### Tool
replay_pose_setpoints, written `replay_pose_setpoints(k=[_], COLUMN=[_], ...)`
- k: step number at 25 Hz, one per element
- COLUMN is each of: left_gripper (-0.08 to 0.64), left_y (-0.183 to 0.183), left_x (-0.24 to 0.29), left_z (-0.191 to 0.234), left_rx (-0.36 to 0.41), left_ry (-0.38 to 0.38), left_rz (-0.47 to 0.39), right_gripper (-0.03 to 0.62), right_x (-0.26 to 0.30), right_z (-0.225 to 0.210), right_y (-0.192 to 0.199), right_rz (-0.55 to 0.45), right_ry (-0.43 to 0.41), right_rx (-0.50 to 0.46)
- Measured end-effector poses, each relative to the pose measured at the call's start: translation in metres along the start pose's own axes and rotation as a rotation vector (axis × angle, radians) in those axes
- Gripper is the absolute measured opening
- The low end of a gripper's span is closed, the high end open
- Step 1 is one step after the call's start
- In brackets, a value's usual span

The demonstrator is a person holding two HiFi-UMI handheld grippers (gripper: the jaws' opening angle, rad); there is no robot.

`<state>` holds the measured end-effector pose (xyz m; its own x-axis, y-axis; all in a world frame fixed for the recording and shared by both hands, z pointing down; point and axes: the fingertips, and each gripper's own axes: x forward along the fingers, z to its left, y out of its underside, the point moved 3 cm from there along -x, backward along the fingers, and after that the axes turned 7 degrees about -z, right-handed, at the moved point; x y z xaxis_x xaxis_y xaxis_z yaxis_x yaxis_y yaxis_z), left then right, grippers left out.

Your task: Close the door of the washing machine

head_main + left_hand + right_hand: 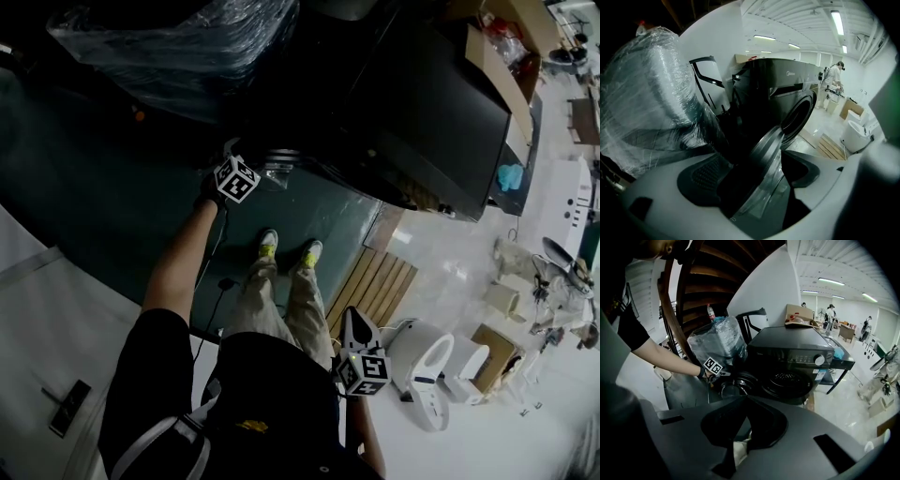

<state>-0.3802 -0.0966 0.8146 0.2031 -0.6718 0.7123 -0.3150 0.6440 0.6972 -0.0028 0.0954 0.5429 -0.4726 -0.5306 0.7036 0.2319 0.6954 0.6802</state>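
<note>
Two tools are in play, and only the left tool (752, 176) is at work: its jaws stand either side of the rim of the door (768, 150), which fills the gap between them, so I judge it a hold on the door rather than a loose straddle. From that tool the door shows edge-on, its rim running up and away to the right, toward the round mouth (799, 115) of the machine (797, 352). The door hangs swung out to the left of that mouth, so the closing push would go rightward and inward, about a hinge that seems to sit on the mouth's left side. The right tool (745, 423) is clenched on nothing, hanging low at the person's right side and well apart from the door, so the left arm is plainly the nearer one. Just beside the door on its far side sits a plastic-wrapped bundle (647, 103); it lies behind the swing, not in it. Between door and mouth nothing shows that would block the way. The person's shoes (268, 246) stand before the machine, with a wooden pallet (375, 286) to their right and a white toilet (427, 366) beyond it
</note>
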Motion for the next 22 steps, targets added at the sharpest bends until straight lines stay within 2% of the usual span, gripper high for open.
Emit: replay_pose_setpoints(k=[4,11,18,22], left_gripper=[0.416,0.428,0.43,0.43], left_y=[0.017,0.023,0.027,0.043], left_x=[0.009,0.007,-0.004,-0.013], left_z=[-0.007,-0.017,-0.033,-0.047], left_rx=[0.037,0.058,0.021,-0.016], left_ry=[0.044,0.1,0.142,0.181], left_rz=[0.061,0.101,0.124,0.159], right_gripper=[0.028,0.028,0.028,0.028], right_x=[0.002,0.005,0.008,0.018], right_z=[-0.006,-0.004,-0.007,-0.011], right_y=[0.001,0.003,-0.003,-0.008], right_rz=[-0.002,-0.007,-0.04,-0.065], right_ry=[0.012,0.001,0.0,0.007], right_rx=[0.007,0.022,0.02,0.032])
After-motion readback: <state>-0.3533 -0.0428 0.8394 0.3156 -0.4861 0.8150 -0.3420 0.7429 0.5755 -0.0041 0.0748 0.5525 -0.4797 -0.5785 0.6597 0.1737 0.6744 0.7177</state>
